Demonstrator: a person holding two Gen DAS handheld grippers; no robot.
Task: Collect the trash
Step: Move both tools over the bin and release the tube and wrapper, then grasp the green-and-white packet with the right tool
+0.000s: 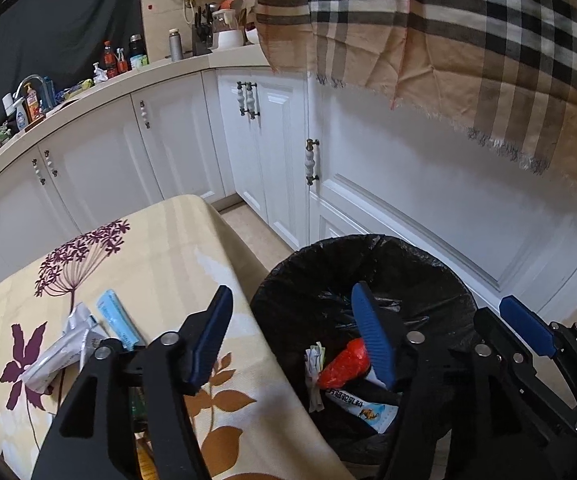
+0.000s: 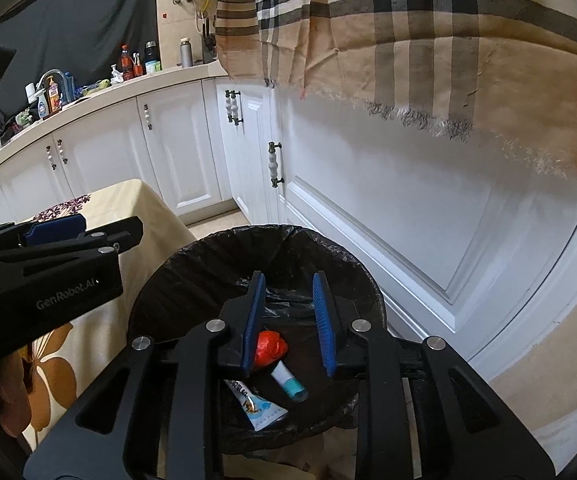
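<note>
A bin with a black liner [image 1: 440, 280] [image 2: 216, 256] stands on the floor beside the table. Inside lie a red crumpled wrapper [image 1: 342, 368] [image 2: 270, 346], a blue-and-white packet [image 1: 364, 410] [image 2: 262, 408], a small tube [image 2: 288, 382] and a crumpled paper [image 1: 314, 360]. My left gripper [image 1: 292, 344] is open and empty over the table edge and bin. My right gripper [image 2: 288, 320] [image 1: 524, 324] is open and empty above the bin. On the table lie a silver wrapper [image 1: 62, 350] and a light blue packet [image 1: 114, 318].
The table has a cream floral cloth [image 1: 160, 264] [image 2: 128, 200]. White cabinets [image 1: 272, 152] [image 2: 368, 208] run behind under a counter with bottles [image 1: 108, 58]. A checked cloth [image 1: 468, 40] hangs above the bin.
</note>
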